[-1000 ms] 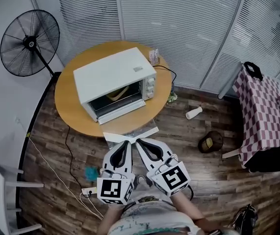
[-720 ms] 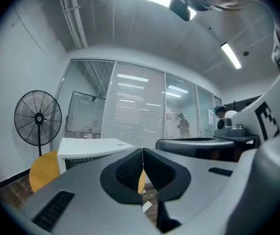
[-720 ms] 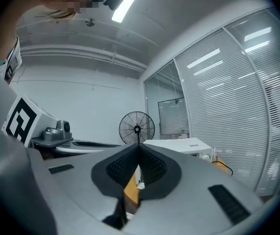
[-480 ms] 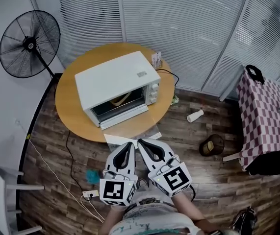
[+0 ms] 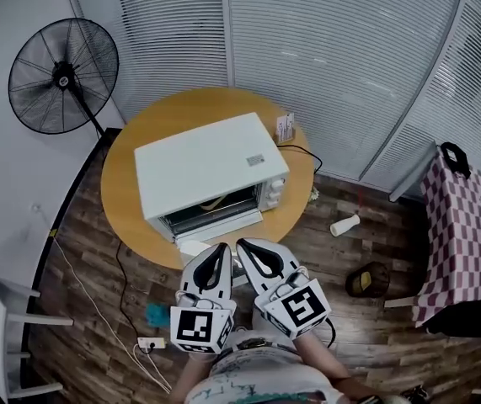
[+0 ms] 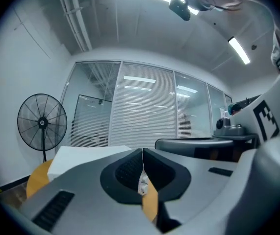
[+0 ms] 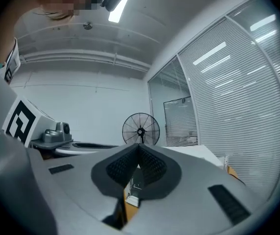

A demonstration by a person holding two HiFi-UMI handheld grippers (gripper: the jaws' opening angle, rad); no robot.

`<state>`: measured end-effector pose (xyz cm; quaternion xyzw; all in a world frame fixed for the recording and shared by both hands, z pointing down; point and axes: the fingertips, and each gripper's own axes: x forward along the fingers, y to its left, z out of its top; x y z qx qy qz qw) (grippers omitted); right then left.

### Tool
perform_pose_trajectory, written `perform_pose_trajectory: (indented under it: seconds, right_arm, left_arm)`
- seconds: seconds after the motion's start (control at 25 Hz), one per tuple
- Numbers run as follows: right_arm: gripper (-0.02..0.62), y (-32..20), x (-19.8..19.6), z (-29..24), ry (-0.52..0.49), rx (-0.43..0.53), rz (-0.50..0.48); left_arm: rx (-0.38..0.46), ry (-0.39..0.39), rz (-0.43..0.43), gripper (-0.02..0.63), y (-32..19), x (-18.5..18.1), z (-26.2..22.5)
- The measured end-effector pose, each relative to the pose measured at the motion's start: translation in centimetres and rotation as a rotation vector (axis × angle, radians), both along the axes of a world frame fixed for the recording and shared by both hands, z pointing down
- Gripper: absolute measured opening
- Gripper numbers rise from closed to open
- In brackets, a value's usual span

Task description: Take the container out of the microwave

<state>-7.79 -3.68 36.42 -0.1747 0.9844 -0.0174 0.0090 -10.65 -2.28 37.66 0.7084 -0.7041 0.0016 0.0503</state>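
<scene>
Container (image 5: 212, 202)? Spotted as a yellowish curve inside the open white microwave (image 5: 206, 162), middle of the frame, on the round wooden table (image 5: 120, 171). Found left gripper (image 5: 221, 248) and right gripper (image 5: 241, 245) side by side just below, both pressed together on nothing, tips near the table's edge.

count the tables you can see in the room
2: a round wooden table left of centre, bearing the white microwave, and a table under a checkered cloth at the right edge. Others may lie out of view.
</scene>
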Motion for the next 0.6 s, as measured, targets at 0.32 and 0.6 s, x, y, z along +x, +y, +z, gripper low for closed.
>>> perform_pose_trajectory:
  seconds: [0.32,0.6]
  right_arm:
    - [-0.008,-5.0,-2.4,0.2,0.002,-0.025,-0.083]
    - [-0.008,-8.4,-3.1,0.4,0.002,-0.031,-0.144]
  left_arm:
    - [-0.021,0.0,-0.071,0.014,-4.9,-2.0,0.4]
    - [-0.02,-0.004,-0.131,0.014,-8.0,-2.7,0.1]
